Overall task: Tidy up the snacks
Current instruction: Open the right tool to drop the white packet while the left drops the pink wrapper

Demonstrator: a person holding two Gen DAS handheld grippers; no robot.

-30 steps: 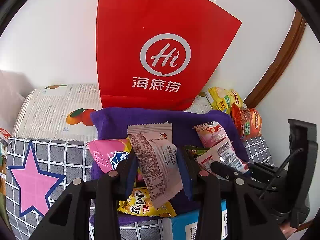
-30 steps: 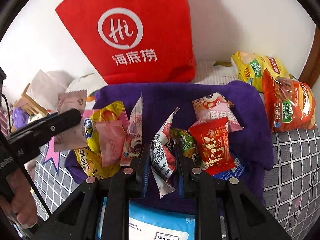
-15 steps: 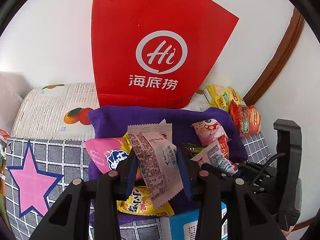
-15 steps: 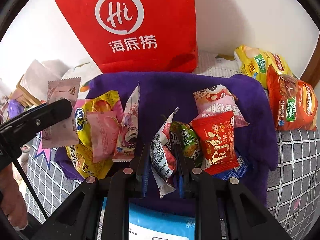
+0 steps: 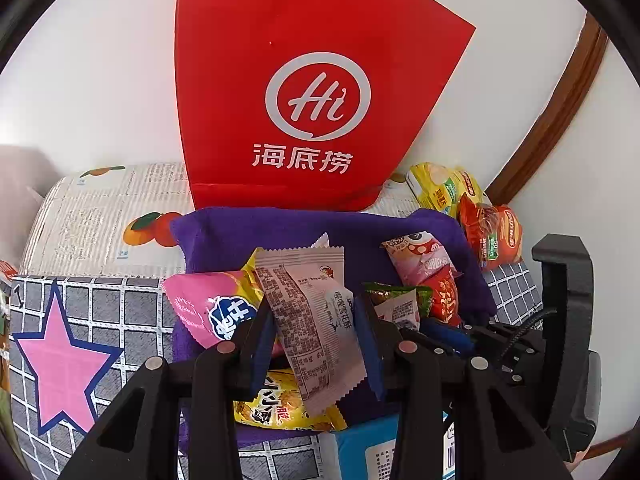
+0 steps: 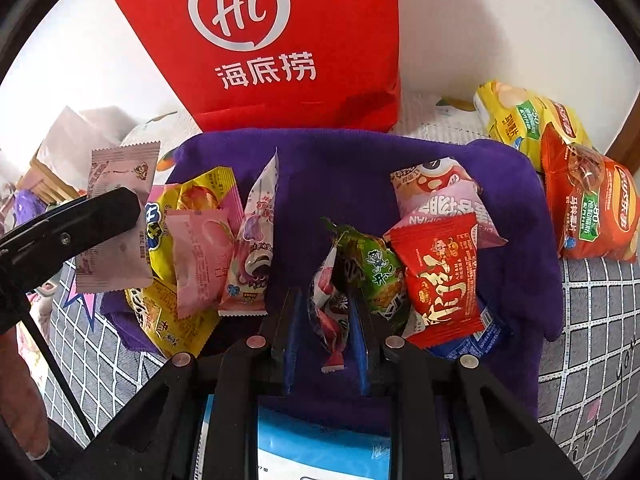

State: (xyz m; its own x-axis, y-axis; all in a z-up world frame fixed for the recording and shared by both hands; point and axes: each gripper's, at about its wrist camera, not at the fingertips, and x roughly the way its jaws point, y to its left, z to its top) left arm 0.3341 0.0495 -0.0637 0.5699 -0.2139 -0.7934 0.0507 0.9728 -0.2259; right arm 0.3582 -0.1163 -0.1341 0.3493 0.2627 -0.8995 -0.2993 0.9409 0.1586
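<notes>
Your left gripper (image 5: 316, 336) is clamped on a pale packet (image 5: 312, 320) above the purple cloth (image 5: 248, 232); the right gripper (image 6: 324, 320) pinches a red-white sachet (image 6: 326, 308). Both look light, crinkly and slippery, so grip mid-body, not the seams.

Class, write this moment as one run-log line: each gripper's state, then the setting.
left gripper: shut on pale pink packet | right gripper: shut on red-white packet | setting: purple cloth, red bag behind
</notes>
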